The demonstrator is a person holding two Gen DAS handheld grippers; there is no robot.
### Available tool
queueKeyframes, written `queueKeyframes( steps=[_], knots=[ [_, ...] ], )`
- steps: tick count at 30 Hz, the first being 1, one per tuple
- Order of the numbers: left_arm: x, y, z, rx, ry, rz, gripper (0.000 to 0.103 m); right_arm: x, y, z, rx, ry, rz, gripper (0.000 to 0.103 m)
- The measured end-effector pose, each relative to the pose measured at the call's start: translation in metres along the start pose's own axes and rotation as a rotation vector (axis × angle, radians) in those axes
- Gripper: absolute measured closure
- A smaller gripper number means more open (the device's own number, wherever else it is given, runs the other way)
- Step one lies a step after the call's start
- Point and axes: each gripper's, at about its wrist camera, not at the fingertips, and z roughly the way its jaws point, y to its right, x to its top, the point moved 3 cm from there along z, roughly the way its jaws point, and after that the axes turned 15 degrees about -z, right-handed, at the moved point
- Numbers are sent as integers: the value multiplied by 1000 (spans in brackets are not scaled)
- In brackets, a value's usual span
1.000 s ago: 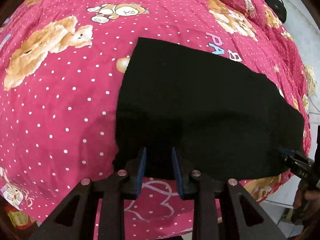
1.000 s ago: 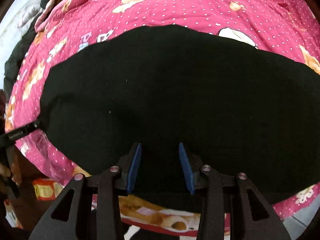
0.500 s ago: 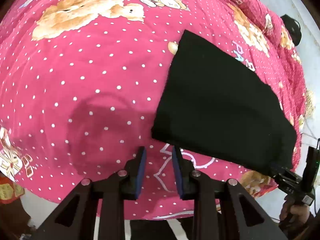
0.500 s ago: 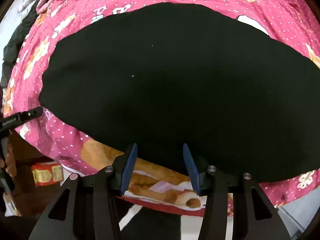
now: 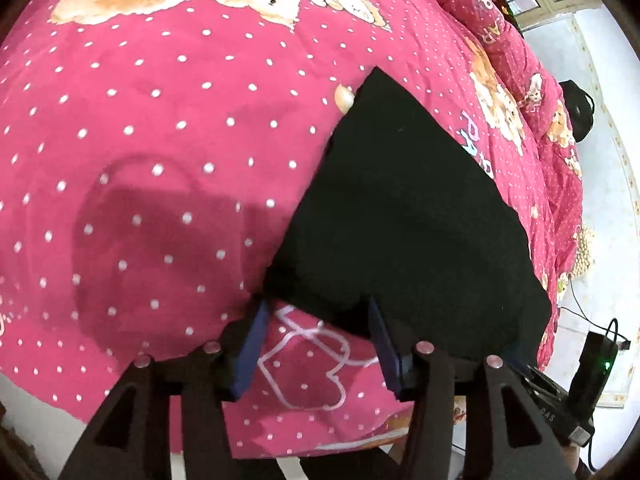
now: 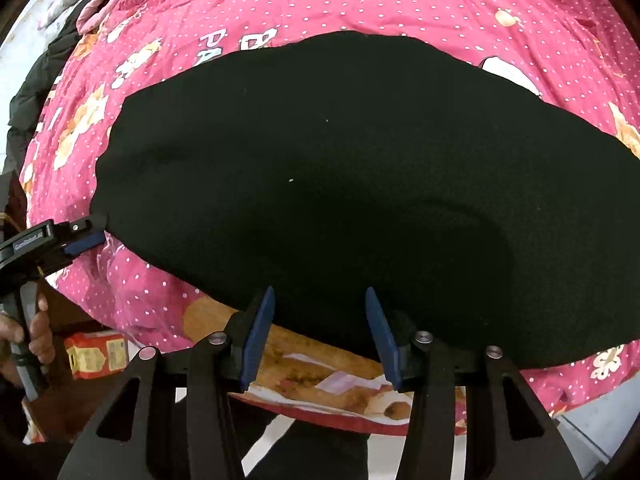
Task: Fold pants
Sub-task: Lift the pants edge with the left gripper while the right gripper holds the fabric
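The black pants lie flat on the pink dotted bedspread, folded into a wide dark slab. My left gripper is open at the pants' near left corner, with the cloth edge between its blue pads and nothing gripped. My right gripper is open at the near edge of the pants, its pads either side of the hem. The left gripper also shows in the right wrist view, at the pants' left corner.
The bed's near edge runs just below both grippers. An orange box sits on the floor to the left. A black device with a green light and cables lie on the pale floor to the right. A dark jacket lies at the bed's far left.
Both grippers have opened wider and drawn back toward the bed's near edge. The left gripper swung left off the pants, then returned to their near left corner.
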Motion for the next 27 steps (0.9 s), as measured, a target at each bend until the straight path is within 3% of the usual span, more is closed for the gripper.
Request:
queueKeyframes(
  steps=[7, 9, 12, 22, 25, 27],
  knots=[
    [4, 9, 2, -3, 20, 8, 51, 8, 5, -5, -10, 23, 23, 55],
    [4, 10, 0, 19, 30, 30, 66, 8, 7, -6, -13, 29, 30, 55],
    [7, 13, -4, 13, 44, 33, 78, 8, 9, -6, -14, 27, 35, 55],
    [15, 9, 8, 17, 30, 5, 79, 4, 19, -7, -5, 26, 43, 55],
    [12, 18, -1, 29, 39, 25, 90, 3, 24, -9, -1, 34, 44, 55],
    [10, 29, -10, 13, 45, 35, 93, 3, 28, -11, 4, 42, 46, 55]
  ],
)
